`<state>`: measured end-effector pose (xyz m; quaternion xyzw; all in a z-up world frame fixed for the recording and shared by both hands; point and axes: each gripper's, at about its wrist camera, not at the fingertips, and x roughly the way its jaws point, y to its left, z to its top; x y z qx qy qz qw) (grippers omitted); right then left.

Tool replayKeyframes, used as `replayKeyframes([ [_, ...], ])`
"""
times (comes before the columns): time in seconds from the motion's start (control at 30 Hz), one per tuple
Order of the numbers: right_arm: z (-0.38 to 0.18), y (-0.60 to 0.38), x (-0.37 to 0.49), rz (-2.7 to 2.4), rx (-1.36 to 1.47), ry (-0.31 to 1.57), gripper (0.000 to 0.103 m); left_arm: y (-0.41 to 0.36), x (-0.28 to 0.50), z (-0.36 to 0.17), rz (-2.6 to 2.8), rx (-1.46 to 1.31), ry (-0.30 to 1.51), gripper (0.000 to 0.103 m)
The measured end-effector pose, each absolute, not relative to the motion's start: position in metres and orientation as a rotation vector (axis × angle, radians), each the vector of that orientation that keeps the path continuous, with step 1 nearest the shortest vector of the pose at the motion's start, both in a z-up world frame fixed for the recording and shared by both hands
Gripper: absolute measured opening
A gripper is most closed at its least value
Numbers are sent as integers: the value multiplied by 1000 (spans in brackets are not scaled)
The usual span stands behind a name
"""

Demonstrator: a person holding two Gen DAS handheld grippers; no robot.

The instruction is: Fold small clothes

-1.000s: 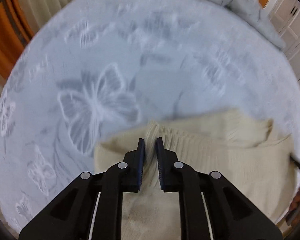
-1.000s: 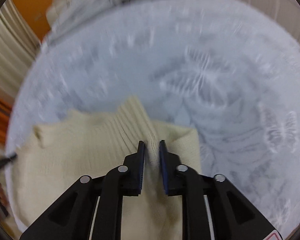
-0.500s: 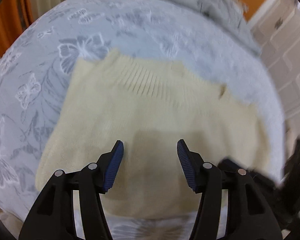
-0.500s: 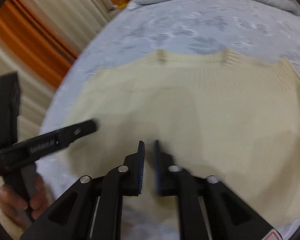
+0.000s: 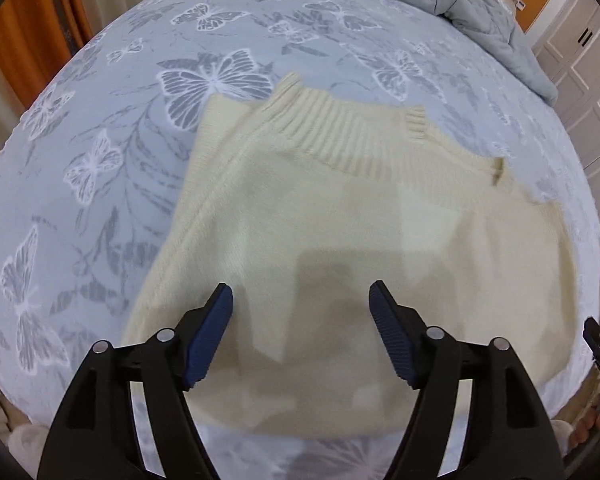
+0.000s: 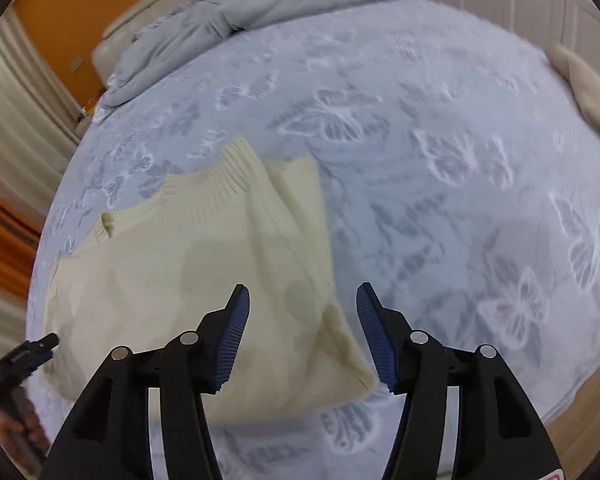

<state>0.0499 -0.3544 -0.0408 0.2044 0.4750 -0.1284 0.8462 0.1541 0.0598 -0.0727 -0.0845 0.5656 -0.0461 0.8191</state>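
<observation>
Left wrist: left gripper [image 5: 301,334] fingers wide, empty, above cream sweater [image 5: 360,240] lying folded on butterfly bedsheet [image 5: 140,80]. Right gripper [image 6: 303,334] also wide, over sweater's edge. Risk: thick knit layers, pinching only top layer would undo fold.

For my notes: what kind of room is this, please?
Most likely a bedroom: the sweater lies on a bed with a butterfly sheet, a grey duvet is bunched at the far end, beside curtains.
</observation>
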Motion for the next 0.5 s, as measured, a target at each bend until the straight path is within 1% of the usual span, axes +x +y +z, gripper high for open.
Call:
replayKeyframes([
  [0.03, -46, -355, 57, -270, 419, 1018, 56, 57, 149, -70, -101, -179, 1204, 69],
  [0.07, -48, -352, 60, -271, 417, 1028, 49, 55, 146, -68, -104, -171, 1203, 69],
  [0.1, -55, -355, 62, -262, 436, 1036, 36, 54, 142, -67, -97, -157, 1205, 69],
  [0.17, -56, -356, 54, -298, 454, 1016, 17, 53, 138, -65, -94, -148, 1208, 69],
  [0.23, -52, -356, 44, -318, 478, 975, 17, 53, 133, -65, -81, -136, 1215, 69],
  [0.33, -84, -355, 49, -326, 435, 1143, 17, 54, 128, -65, -75, -126, 1226, 69],
  [0.37, -82, -356, 46, -326, 453, 1125, 17, 54, 126, -66, -72, -119, 1229, 69],
  [0.43, -69, -359, 40, -329, 491, 1088, 20, 53, 124, -65, -72, -104, 1234, 69],
  [0.47, -64, -359, 37, -335, 502, 1072, 29, 53, 122, -64, -71, -91, 1230, 69],
  [0.5, -59, -360, 34, -343, 516, 1054, 41, 53, 120, -63, -68, -83, 1226, 69],
])
